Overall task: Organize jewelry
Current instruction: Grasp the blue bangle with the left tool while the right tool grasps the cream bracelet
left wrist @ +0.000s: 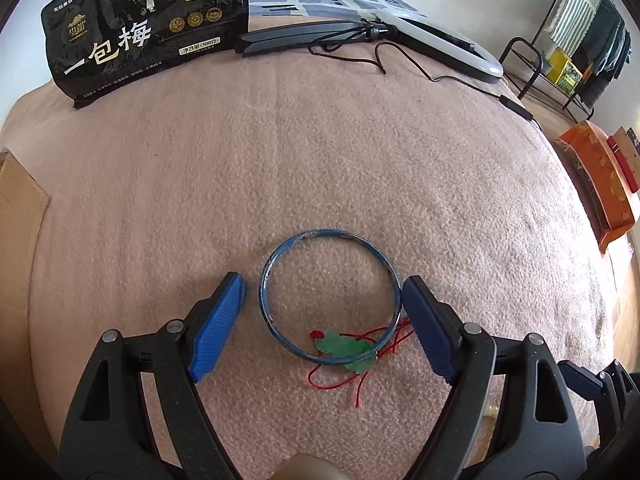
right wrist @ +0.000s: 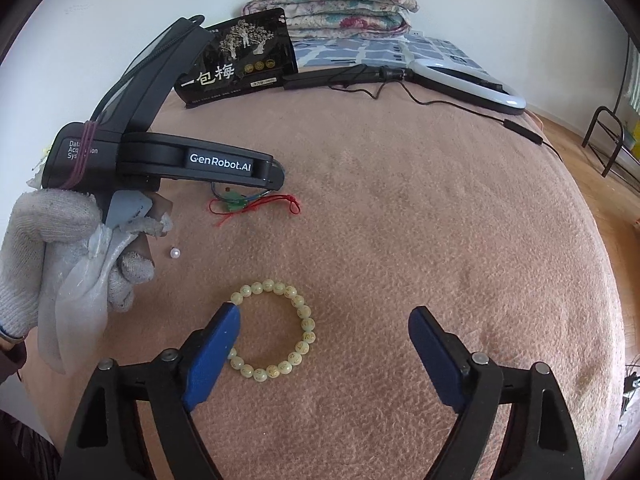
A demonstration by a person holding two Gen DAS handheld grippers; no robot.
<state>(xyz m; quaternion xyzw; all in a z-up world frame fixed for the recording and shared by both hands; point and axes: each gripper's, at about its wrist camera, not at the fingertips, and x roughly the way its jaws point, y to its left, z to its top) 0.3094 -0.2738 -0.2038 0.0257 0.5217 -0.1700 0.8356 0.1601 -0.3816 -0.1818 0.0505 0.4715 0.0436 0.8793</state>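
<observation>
Near the bed's front edge, open left tongs (left wrist: 323, 294) straddled the blue bangle (left wrist: 330, 296); closing squarely should avoid the red cord (left wrist: 360, 376). Right tongs (right wrist: 324, 328) gaped over the bead bracelet (right wrist: 276, 334).

A pink blanket-covered bed (right wrist: 400, 220) carries a blue bangle (left wrist: 330, 296), jade pendant (left wrist: 344, 350), bead bracelet (right wrist: 276, 330), snack bag (left wrist: 140, 28) and ring light (left wrist: 440, 40).

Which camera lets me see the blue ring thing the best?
The left wrist view. There the blue bangle lies whole on the pink blanket, framed by the open left claw. In the right wrist view only a sliver of it peeks out from under that claw's black body, beside the green pendant.
</observation>
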